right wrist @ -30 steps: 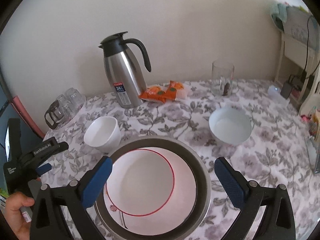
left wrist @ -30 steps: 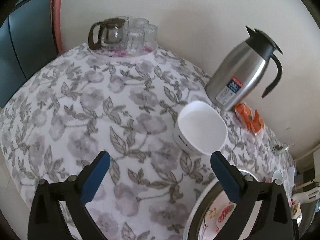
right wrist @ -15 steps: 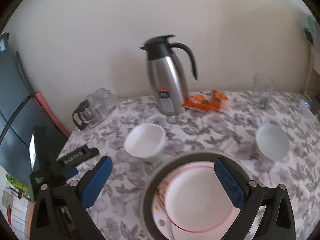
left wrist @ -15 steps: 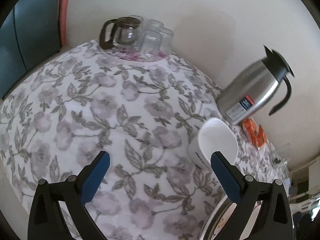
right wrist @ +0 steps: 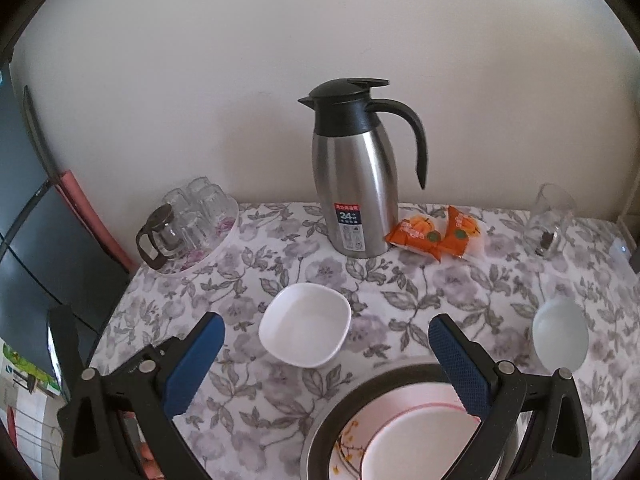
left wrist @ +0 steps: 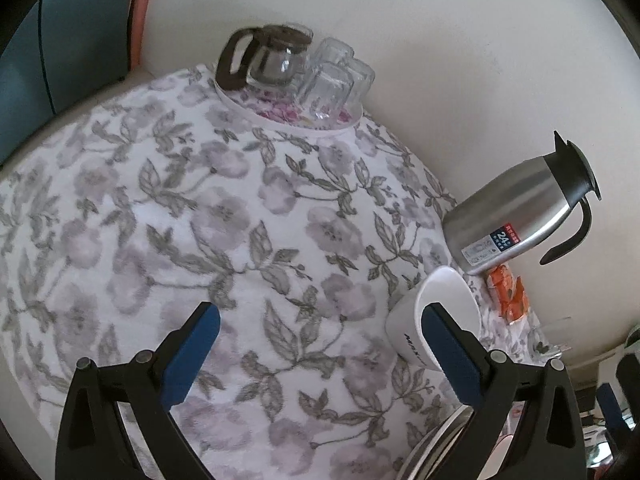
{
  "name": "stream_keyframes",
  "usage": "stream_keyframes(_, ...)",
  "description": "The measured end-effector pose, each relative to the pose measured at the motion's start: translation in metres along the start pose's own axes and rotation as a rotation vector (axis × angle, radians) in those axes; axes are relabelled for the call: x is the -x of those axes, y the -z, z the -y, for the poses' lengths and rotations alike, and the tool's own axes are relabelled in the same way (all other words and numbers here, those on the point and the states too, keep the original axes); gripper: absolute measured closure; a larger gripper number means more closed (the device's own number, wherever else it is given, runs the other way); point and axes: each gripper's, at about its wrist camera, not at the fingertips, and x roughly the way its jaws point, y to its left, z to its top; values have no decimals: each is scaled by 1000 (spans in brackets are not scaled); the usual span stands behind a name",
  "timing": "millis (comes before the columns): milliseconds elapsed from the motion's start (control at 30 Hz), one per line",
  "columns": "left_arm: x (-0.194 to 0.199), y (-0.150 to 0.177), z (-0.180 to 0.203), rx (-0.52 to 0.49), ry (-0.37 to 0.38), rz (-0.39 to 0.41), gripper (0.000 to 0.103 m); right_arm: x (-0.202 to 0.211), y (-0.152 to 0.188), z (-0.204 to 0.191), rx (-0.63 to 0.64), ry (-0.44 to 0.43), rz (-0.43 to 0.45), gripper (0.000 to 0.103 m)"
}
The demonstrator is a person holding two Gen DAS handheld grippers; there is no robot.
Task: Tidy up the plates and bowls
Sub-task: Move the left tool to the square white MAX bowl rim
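Blue rubber pads on black plastic arms: both grippers are spread wide with nothing between them. The right gripper [right wrist: 326, 342] hangs over the near side of the table, and the square white bowl [right wrist: 305, 324] sits on the floral tablecloth [right wrist: 248, 264] right in the gap between its pads, so I'd guess that bowl is the next pick, though it isn't touched yet. The left gripper [left wrist: 320, 332] is just as wide and empty, pointed at bare cloth, with the same square white bowl [left wrist: 436, 312] out at about 3 o'clock, partly behind its right finger.

Working outward in the right wrist view: at 6 o'clock there's a metal basin [right wrist: 344, 408] already holding a red-rimmed plate [right wrist: 424, 432] stacked on a flowery one, which looks like the collecting spot, so the bowls probably end up there too. A second, rounder white bowl [right wrist: 560, 338] is off at 3 o'clock, well apart from everything. At 12 o'clock the steel thermos jug [right wrist: 356, 184] stands against the wall, orange snack packets [right wrist: 436, 234] just beside it, and a glass mug [right wrist: 550, 220] at 2 o'clock with something dark inside, too small to identify. At 10 o'clock a tray carries a glass teapot [right wrist: 162, 236] and upturned tumblers [right wrist: 202, 208].
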Motion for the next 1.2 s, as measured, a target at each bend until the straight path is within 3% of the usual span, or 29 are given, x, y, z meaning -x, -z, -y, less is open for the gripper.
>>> stream_keyframes(267,-31,6,15,-15,72,-66,2,-48,-8,-2,23,48,-111,2)
stream_keyframes(467,-48,13,30,-35,109,-87,3,-90,4,12,-56,66,-224,22)
stream_keyframes(533,-55,15,35,-48,100,-90,5,-102,9,17,-84,62,-258,23)
stream_keyframes(700,-74,19,47,-75,103,-116,22,-121,12,25,-140,59,-296,23)
stream_keyframes(833,-82,19,52,-87,103,-114,23,-138,17,24,-139,77,-334,31)
stream_keyframes(1200,-101,17,55,-86,126,-119,41,-167,27,17,-178,94,-392,53)
